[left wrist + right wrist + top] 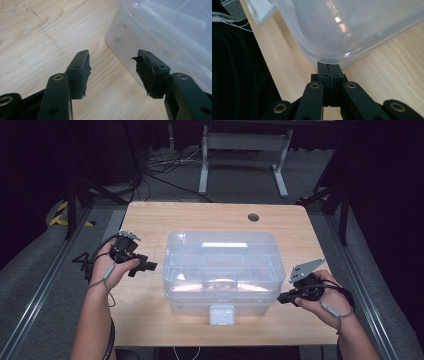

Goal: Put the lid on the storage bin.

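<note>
A clear plastic storage box (220, 265) with its lid on stands in the middle of the wooden table (150, 220). Its white latch (222, 314) faces the front edge. My left gripper (148, 266) is to the left of the box, a little apart from its side. In the left gripper view the left gripper (112, 71) is open with nothing between its worn pads (85, 72), and the box wall (162, 32) is just beyond the right jaw. My right gripper (281, 298) is at the box's front right corner. It (329, 68) is shut, tips against the corner (352, 25) under the lid's rim.
A round cable hole (253, 217) sits near the table's far right. On the floor behind are a white stand (245, 150) and loose cables (165, 167). The white latch (262, 10) sticks out beside the table's front edge, with dark clothing past it.
</note>
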